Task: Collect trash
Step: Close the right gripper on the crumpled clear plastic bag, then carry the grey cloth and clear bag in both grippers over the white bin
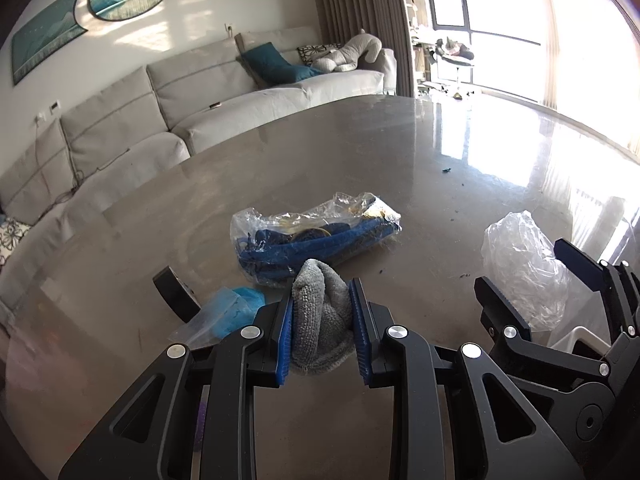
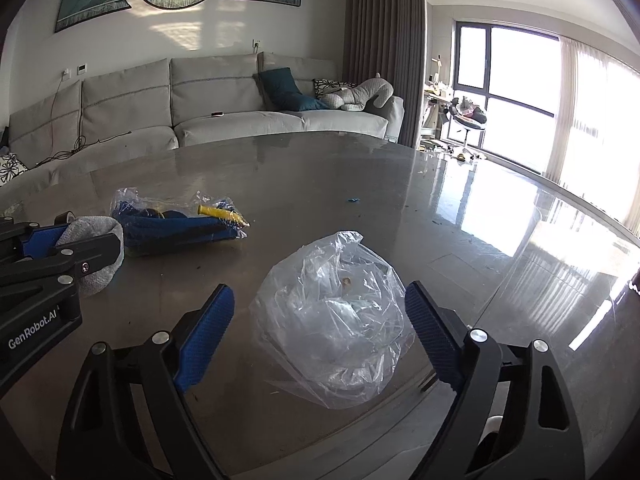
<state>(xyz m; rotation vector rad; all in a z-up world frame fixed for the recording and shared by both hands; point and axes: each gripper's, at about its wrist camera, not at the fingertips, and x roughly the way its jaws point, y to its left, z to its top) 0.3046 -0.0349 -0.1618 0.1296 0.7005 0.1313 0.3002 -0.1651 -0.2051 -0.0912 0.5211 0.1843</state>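
Note:
My left gripper [image 1: 322,300] is shut on a grey cloth [image 1: 320,320], which hangs between its blue pads down to the grey table [image 1: 360,152]; the cloth also shows in the right wrist view [image 2: 94,240]. My right gripper [image 2: 320,312] is open, its fingers either side of a crumpled clear plastic bag [image 2: 336,320] lying on the table. That bag also shows in the left wrist view [image 1: 520,268]. A clear bag holding blue items [image 1: 316,236] lies just beyond the cloth; in the right wrist view [image 2: 176,224] a yellow piece shows inside it.
A bluish plastic scrap [image 1: 228,312] and a black object [image 1: 176,296] lie left of my left gripper. Small dark crumbs [image 1: 446,170] dot the table. A grey sofa [image 2: 200,108] stands behind the table. A white object [image 1: 576,340] sits below the right gripper.

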